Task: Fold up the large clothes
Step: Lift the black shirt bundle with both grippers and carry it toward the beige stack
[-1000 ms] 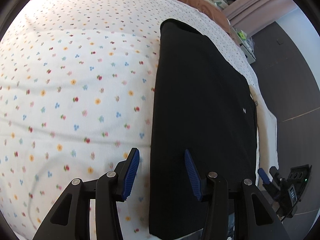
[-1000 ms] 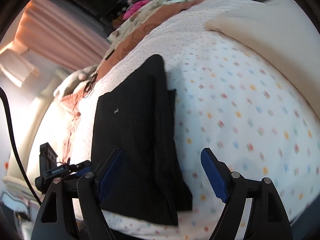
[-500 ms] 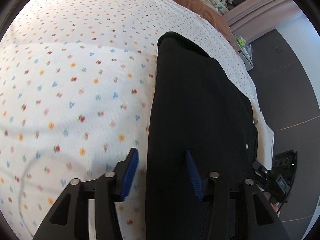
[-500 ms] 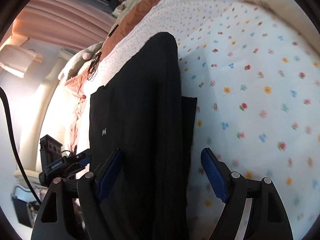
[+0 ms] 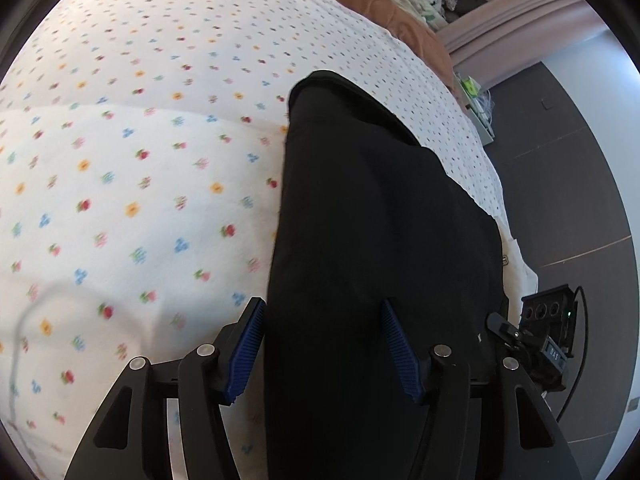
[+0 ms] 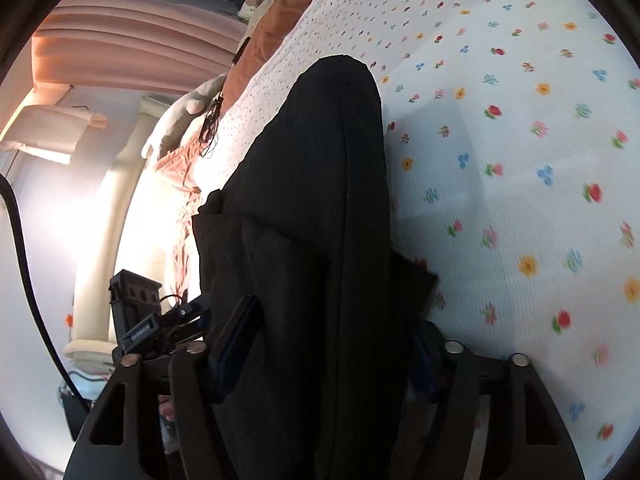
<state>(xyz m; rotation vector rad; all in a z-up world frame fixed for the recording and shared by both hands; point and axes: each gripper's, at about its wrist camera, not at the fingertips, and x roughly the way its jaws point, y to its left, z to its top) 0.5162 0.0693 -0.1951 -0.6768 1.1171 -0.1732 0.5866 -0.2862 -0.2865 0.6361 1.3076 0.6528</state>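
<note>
A black garment (image 5: 360, 208), folded into a long strip, lies on a white flowered bedsheet (image 5: 140, 140). My left gripper (image 5: 324, 344) is open, its blue-padded fingers (image 5: 248, 340) straddling the near end of the strip, the cloth between them. In the right wrist view the same garment (image 6: 328, 184) fills the middle. My right gripper (image 6: 332, 344) is open around its other end, the right finger mostly hidden behind the cloth. The opposite gripper shows at each view's edge.
The bed edge runs along the garment's far side, with dark floor (image 5: 560, 184) beyond. A brown blanket (image 5: 384, 4) and piled clothes lie at the head of the bed. Pink curtains (image 6: 132, 44) and a cream bed frame (image 6: 116, 216) stand to the left.
Both grippers have moved forward and down onto the ends of the black garment, which now sits between the open fingers of each. The jaws have stayed open.
</note>
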